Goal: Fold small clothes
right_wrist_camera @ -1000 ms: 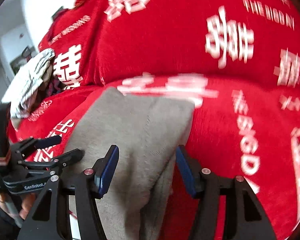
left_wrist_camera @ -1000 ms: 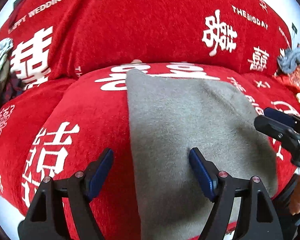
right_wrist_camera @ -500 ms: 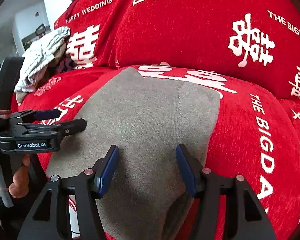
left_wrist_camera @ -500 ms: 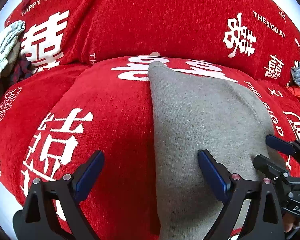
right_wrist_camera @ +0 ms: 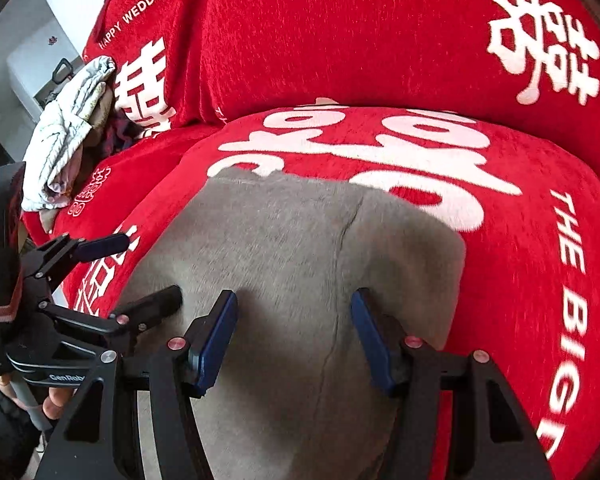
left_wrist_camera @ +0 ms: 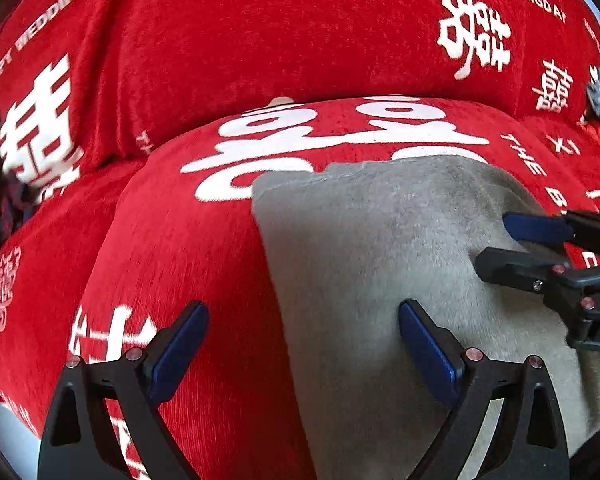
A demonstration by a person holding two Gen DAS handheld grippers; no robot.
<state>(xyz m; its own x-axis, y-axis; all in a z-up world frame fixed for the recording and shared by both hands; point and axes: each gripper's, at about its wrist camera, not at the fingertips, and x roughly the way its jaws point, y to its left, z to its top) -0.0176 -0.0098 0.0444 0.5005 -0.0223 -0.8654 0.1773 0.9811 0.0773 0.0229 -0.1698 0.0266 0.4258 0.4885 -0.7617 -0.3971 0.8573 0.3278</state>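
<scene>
From my feeds, the grey garment (left_wrist_camera: pixel 380 264) runs off the bottom edge, its near hem unseen. The right tool (left_wrist_camera: pixel 520 246) is cropped at the frame's side. The cloth pile (right_wrist_camera: pixel 66 136) is too bunched to identify.

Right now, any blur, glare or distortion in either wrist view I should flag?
Left wrist view: strong fisheye bulge, dark corners, motion smear on the red sofa cover lettering at lower left; grey garment fairly sharp. Right wrist view: same bulge, side lettering on the cover smeared, bright washed-out room at upper left, no glare on the garment.
</scene>
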